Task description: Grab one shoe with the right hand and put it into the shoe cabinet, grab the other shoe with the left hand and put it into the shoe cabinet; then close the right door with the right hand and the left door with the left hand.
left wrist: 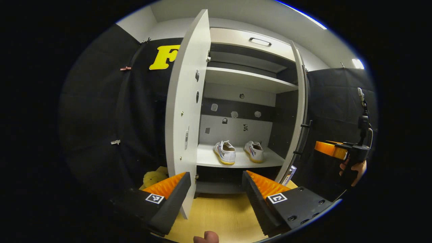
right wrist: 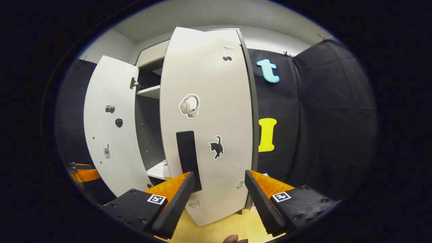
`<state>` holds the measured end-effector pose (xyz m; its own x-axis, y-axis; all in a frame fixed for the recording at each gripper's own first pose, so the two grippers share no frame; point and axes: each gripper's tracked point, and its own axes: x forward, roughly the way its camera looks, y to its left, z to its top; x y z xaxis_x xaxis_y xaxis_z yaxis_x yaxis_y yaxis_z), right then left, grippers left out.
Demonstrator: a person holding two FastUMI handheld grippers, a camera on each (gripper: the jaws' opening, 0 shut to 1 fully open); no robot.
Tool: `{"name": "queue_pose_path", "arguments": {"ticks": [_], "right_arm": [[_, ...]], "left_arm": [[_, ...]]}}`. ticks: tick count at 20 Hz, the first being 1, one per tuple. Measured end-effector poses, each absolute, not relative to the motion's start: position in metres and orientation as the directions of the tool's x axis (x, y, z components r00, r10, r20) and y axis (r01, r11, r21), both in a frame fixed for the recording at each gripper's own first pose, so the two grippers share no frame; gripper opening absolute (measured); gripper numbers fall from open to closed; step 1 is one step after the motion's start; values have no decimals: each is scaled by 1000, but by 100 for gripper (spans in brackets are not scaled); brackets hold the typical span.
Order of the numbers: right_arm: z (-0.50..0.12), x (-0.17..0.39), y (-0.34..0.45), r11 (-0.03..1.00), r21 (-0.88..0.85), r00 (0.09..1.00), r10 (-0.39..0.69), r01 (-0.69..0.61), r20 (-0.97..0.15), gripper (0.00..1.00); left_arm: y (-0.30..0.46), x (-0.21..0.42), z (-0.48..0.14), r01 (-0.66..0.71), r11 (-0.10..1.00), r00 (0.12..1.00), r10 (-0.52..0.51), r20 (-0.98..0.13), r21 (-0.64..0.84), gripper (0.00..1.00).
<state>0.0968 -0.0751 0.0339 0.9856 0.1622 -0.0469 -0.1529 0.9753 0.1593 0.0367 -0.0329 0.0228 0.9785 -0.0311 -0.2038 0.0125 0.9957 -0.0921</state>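
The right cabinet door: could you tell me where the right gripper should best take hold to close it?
Probably the dark vertical handle on the right door, approached from the door's outer face. It stands proud, upright and narrow, just ahead of the open right gripper, whose fingers could straddle it.

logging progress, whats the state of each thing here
left shoe: on the cabinet shelf
right shoe: on the shelf beside it
left door: open
right door: open, swung partway
left gripper: open, empty
right gripper: open, empty, facing the right door
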Motion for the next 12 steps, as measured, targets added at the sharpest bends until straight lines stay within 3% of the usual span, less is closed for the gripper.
{"name": "queue_pose_path", "arguments": {"ticks": [12], "right_arm": [[20,75,-82,985,141,991,110,-99,-76,98]], "left_arm": [[73,33,40,-135,987,980,120,-159,-86,95]]}}
